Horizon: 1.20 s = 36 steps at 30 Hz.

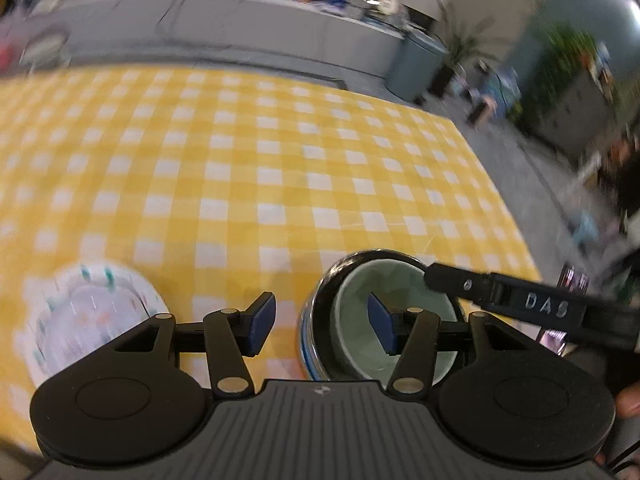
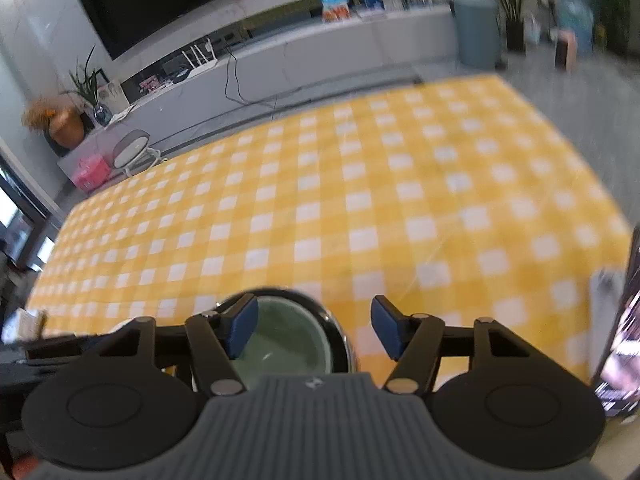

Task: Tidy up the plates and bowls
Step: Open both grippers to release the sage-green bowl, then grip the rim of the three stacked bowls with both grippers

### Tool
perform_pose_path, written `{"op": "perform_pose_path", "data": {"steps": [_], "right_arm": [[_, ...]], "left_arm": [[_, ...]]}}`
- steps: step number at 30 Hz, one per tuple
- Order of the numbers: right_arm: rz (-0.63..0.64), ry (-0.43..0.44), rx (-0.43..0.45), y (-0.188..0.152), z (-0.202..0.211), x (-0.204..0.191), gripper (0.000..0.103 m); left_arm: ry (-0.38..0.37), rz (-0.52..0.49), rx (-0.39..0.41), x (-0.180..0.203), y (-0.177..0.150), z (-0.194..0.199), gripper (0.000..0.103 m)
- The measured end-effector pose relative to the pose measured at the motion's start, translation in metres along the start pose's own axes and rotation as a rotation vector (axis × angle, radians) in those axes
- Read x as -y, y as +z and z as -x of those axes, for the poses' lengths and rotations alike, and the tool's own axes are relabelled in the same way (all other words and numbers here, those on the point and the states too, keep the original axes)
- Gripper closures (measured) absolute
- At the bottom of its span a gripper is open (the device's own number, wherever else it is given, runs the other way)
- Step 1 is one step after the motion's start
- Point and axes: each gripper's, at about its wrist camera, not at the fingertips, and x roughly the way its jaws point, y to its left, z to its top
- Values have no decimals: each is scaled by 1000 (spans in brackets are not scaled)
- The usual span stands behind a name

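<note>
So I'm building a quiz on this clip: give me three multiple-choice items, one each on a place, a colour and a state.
1. Where is the green bowl?
A. nested in a dark-rimmed bowl
B. on the patterned plate
C. on the floor

2. What colours are the tablecloth?
A. red and white
B. yellow and white
C. plain blue

3. How is the left gripper?
A. shut on the plate
B. shut on the bowl
C. open

Answers: A, a dark rim rings it; B, the checks show; C, its fingers stand apart, holding nothing.

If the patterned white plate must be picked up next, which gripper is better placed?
Left. The left gripper is open, and the patterned white plate lies just beside it. The right gripper sits over the nested green bowl.
</note>
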Motion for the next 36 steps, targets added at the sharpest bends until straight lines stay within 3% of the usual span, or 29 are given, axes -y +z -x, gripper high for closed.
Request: {"op": "perform_pose_path", "data": {"steps": [3, 9, 14, 22, 36], "right_arm": [[-58, 30, -21, -4, -9, 13, 36], [-223, 124, -68, -10, -22, 44, 35], [-348, 172, -130, -20, -28, 58, 35], [-451, 234, -238, -25, -48, 67, 36], [-478, 232, -305, -29, -63, 67, 41]], "left_arm": [[-54, 117, -13, -12, -9, -5, 40], [-77, 262, 1, -28, -21, -15, 38], [-45, 280, 10, -29, -32, -25, 38], [-88, 347, -23, -34, -39, -38, 36], [-127, 406, -87, -39, -44, -55, 37]]}}
